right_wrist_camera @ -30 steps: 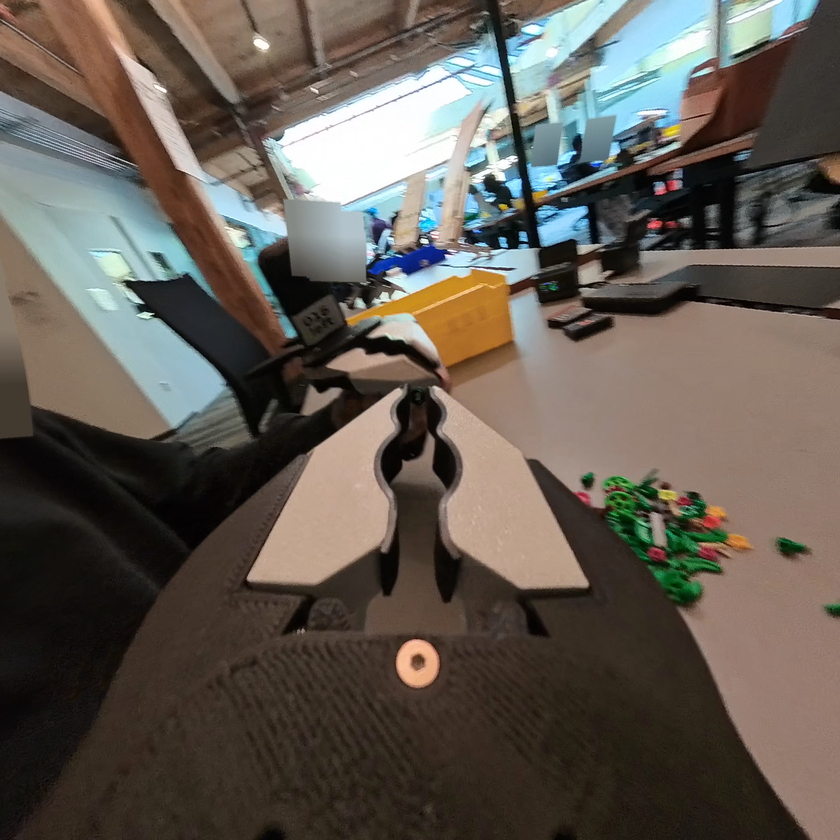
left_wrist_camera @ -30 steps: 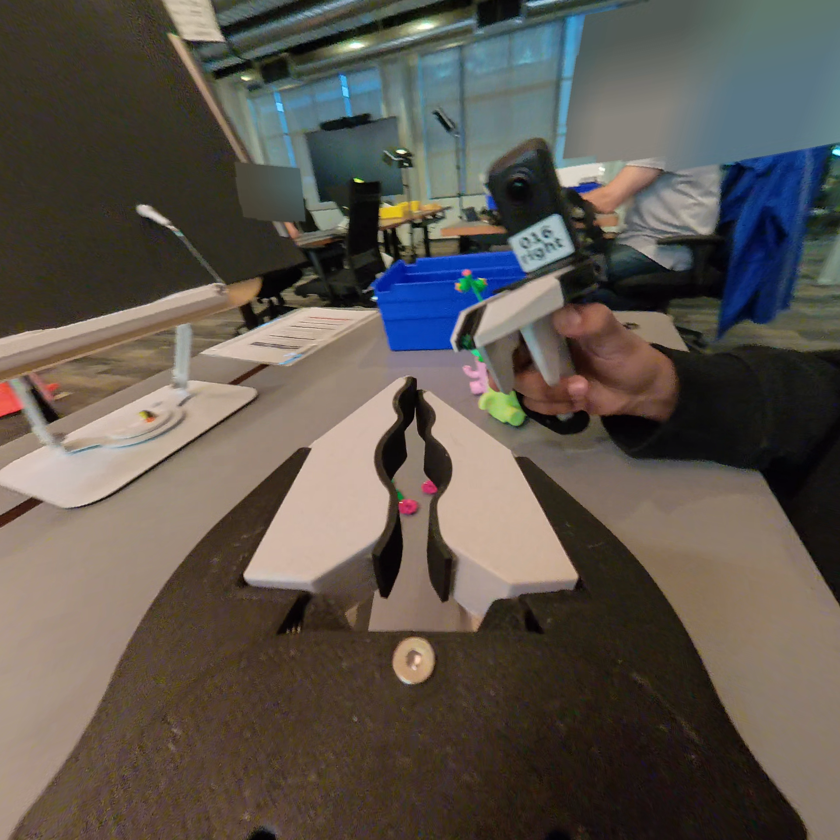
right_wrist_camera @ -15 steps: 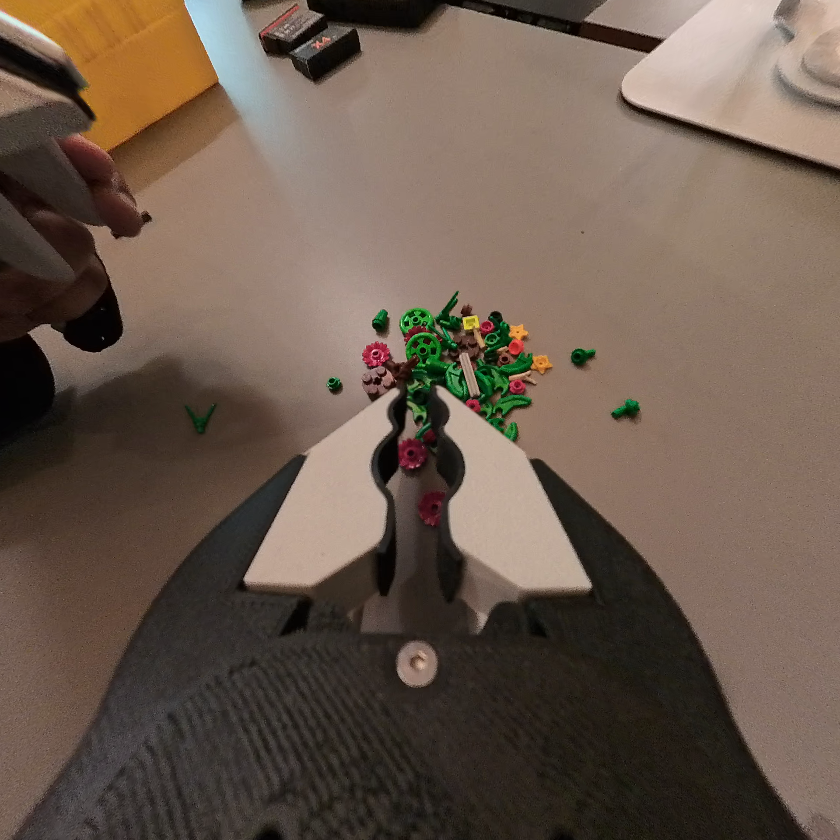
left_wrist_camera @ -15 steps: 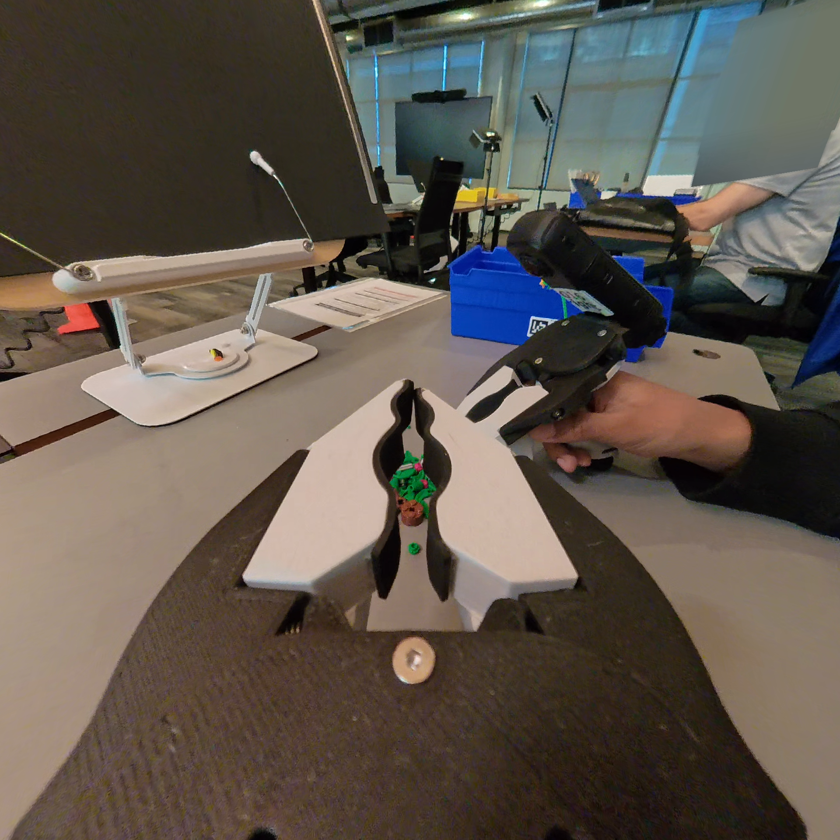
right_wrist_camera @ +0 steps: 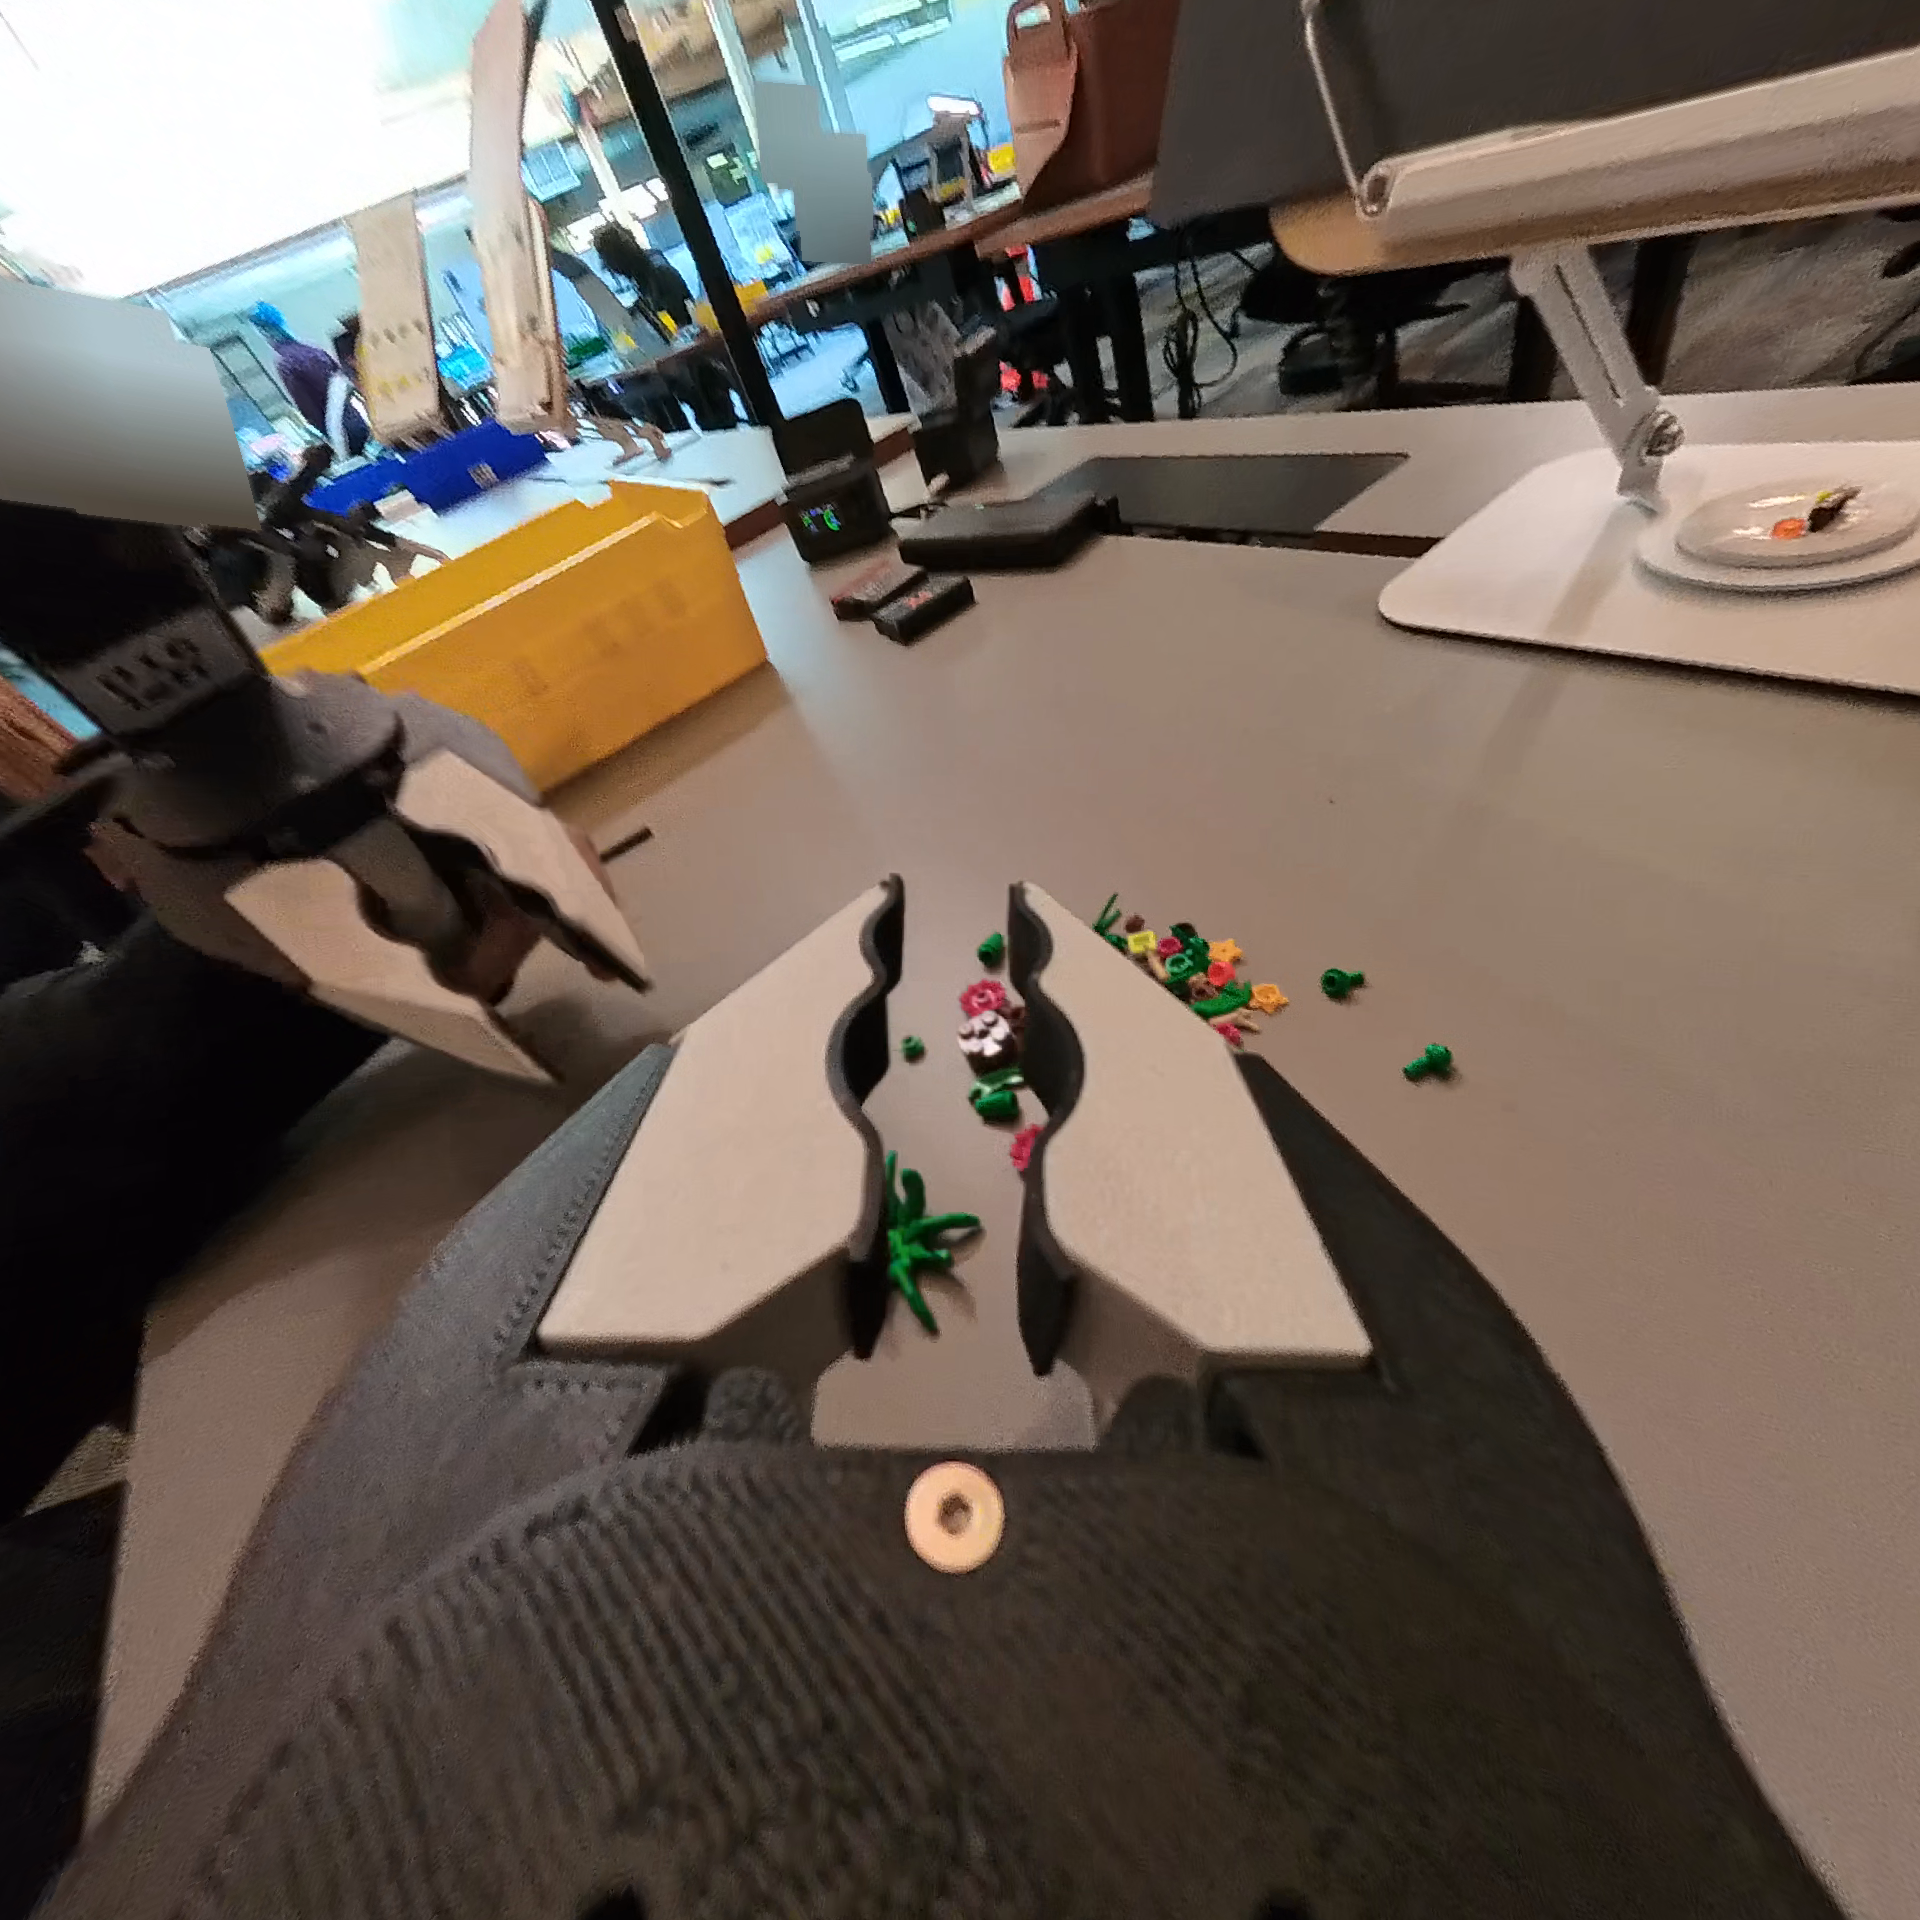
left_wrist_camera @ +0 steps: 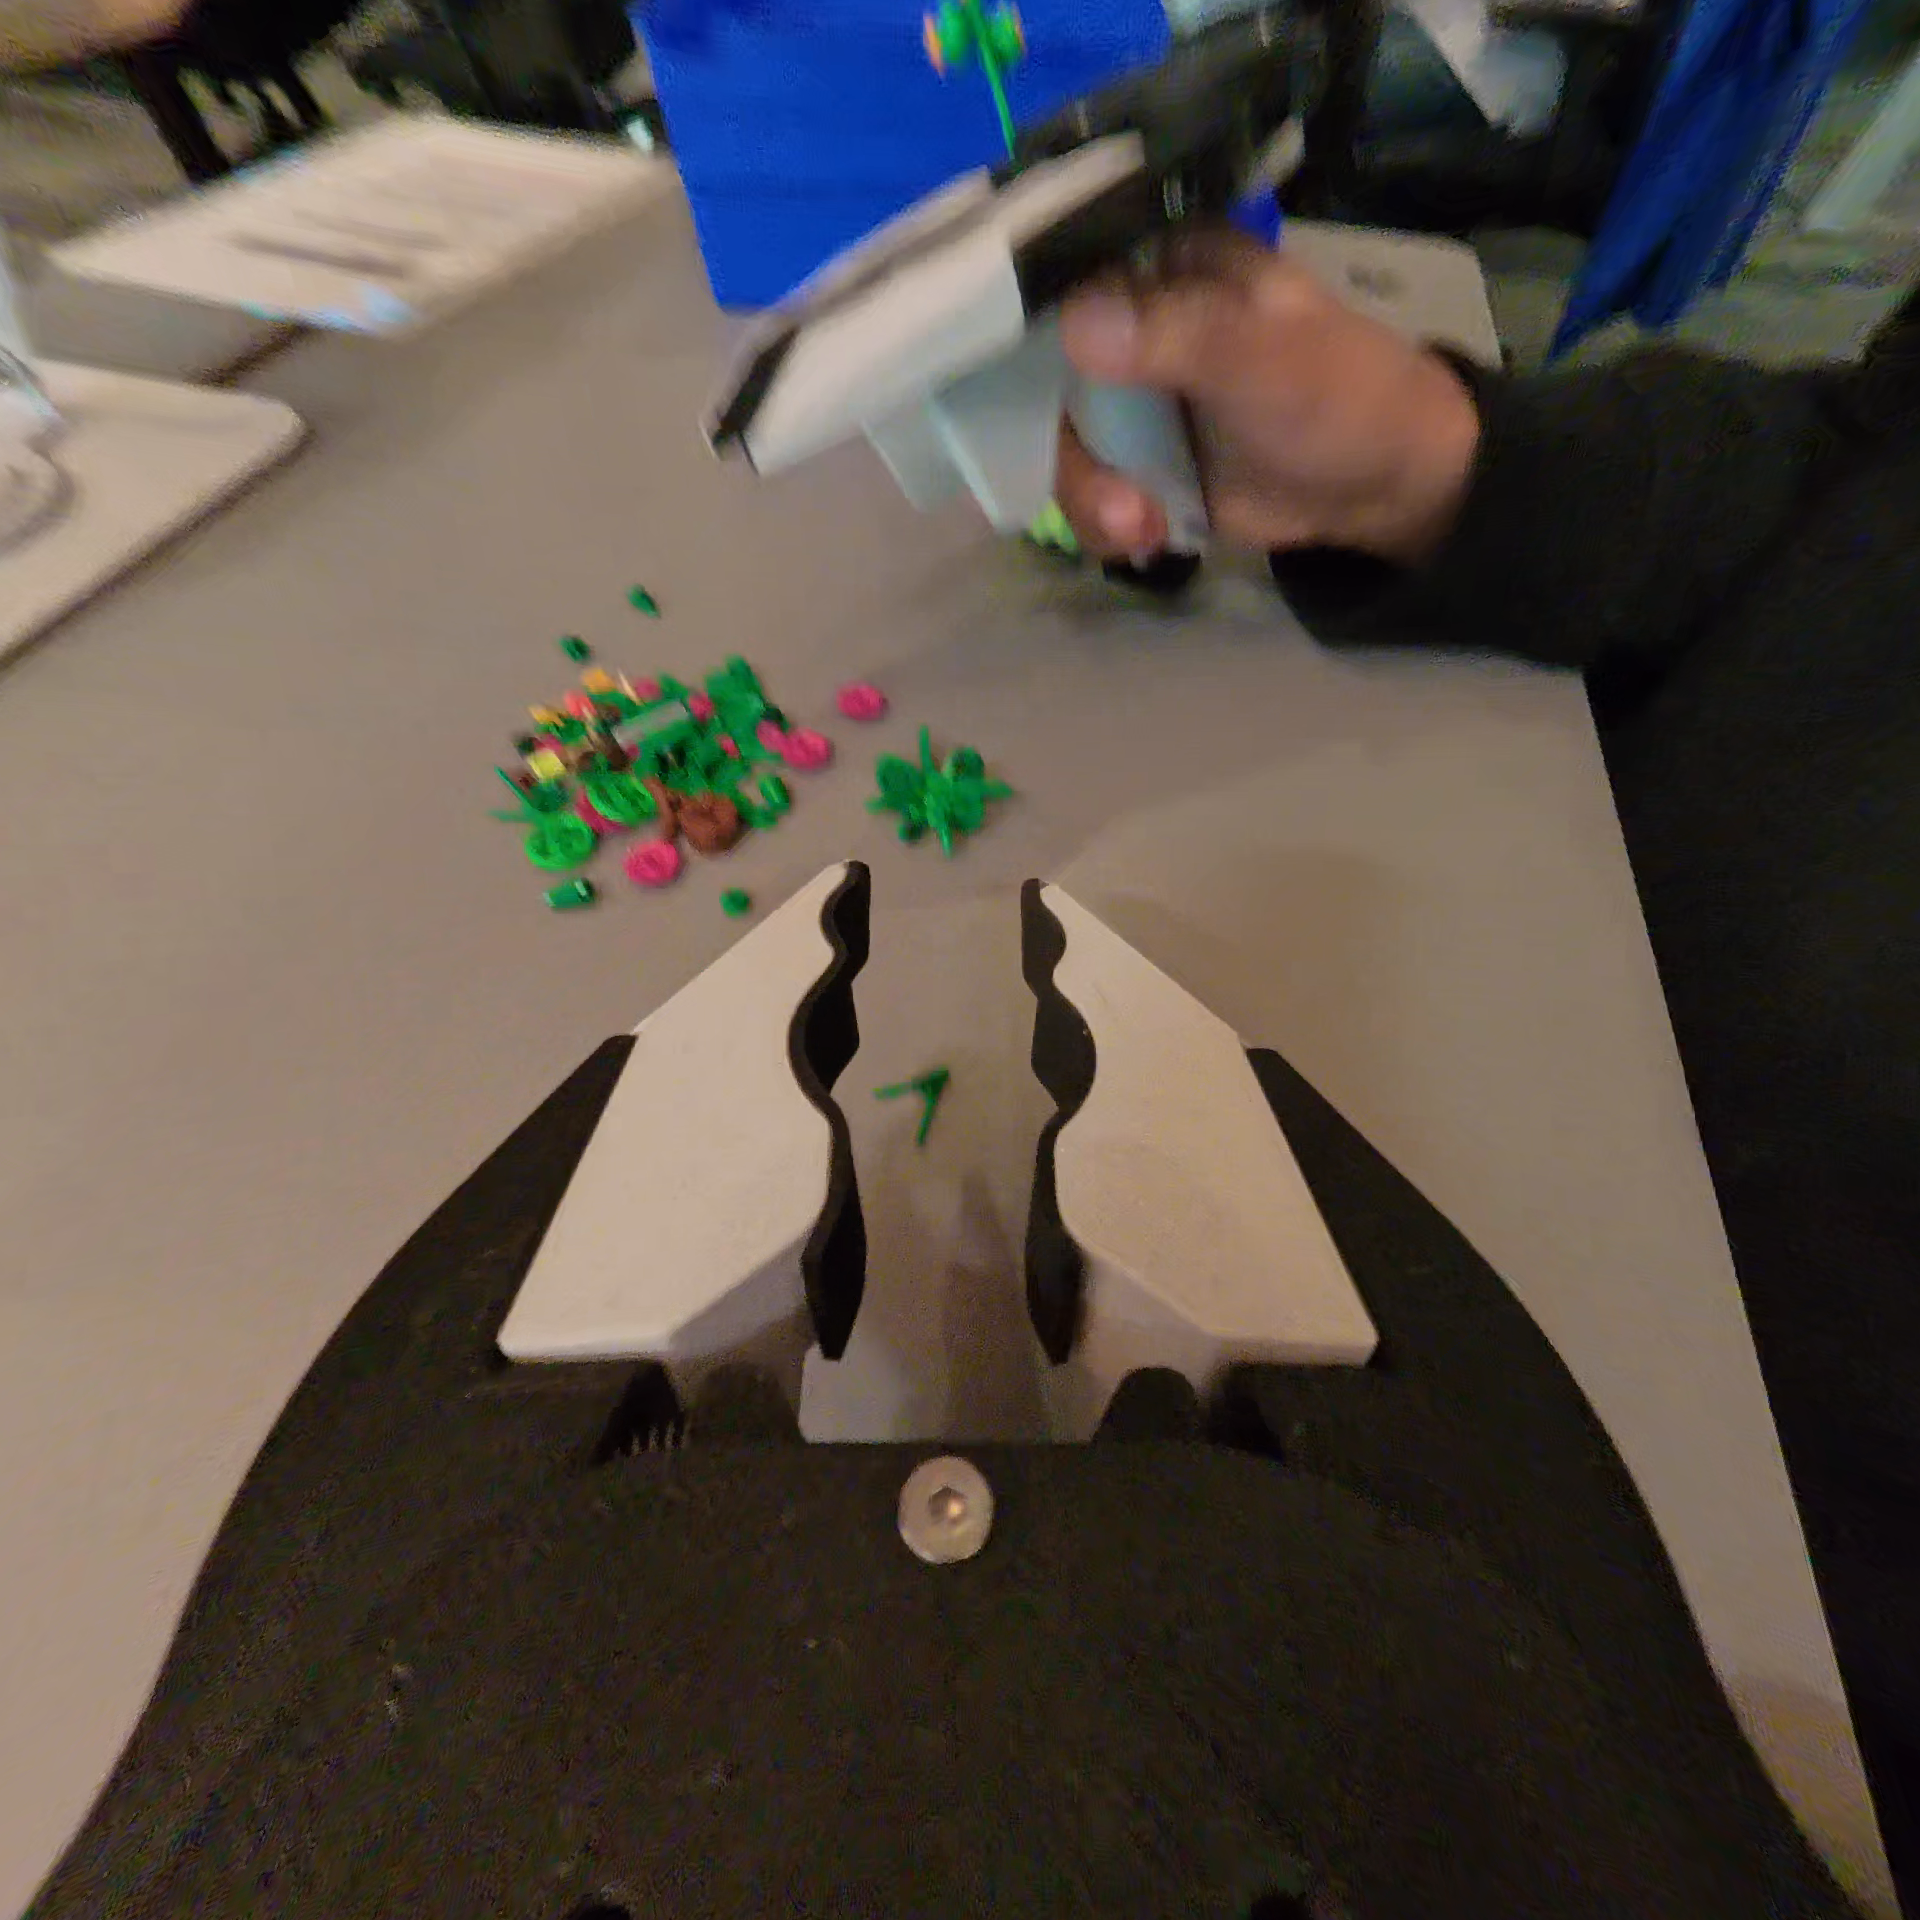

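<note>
Our left tongs (left_wrist_camera: 943, 883) hang apart over the counter (left_wrist_camera: 260, 1039), a thin green sprig (left_wrist_camera: 914, 1099) lying between them; our right tongs (right_wrist_camera: 954, 888), also apart, straddle a leafy green piece (right_wrist_camera: 920, 1236). The toy pile (left_wrist_camera: 644, 769) sits at eleven o'clock. These bits look light, stiff and slippery; we'd pinch stems.

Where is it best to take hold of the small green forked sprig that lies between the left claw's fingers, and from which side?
Probably from above, at the joint where the sprig's two thin arms meet. It lies flat and alone on the table, under the open left claw, and the arms look too thin to pinch alone.
</note>
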`<control>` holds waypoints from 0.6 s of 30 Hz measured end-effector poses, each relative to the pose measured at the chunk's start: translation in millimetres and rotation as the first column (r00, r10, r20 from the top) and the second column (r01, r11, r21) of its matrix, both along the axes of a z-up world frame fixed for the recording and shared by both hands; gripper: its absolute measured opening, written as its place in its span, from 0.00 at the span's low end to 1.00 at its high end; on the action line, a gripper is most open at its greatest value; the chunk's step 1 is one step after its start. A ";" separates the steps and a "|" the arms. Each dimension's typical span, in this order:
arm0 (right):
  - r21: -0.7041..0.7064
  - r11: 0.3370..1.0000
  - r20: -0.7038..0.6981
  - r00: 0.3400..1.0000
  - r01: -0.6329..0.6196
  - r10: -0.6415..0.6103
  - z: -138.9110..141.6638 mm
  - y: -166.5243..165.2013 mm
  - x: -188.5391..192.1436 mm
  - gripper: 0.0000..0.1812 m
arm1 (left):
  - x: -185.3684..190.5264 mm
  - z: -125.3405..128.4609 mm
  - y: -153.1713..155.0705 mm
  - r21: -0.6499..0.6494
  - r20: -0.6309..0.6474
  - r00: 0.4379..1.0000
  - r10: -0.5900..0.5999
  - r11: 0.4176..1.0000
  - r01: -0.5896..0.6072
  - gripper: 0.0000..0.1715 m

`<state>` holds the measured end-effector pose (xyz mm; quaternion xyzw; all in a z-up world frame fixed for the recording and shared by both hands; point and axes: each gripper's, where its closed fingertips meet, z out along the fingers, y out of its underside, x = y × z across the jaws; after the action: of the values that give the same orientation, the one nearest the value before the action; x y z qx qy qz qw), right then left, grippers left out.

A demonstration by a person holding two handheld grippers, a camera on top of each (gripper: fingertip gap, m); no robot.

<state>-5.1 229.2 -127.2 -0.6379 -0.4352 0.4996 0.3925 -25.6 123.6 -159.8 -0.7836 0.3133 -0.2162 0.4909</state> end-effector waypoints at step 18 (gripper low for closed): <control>-0.052 0.993 -0.130 0.987 -0.103 0.096 30.3 -20.3 9.4 0.13 | -9.4 -51.8 0.4 -0.145 -0.255 0.967 -0.003 0.989 -0.035 0.00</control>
<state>4.3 208.9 -96.9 -0.5935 -0.4257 0.5709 0.3751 -35.0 124.0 -211.6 -0.8418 0.3505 -0.1324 0.3887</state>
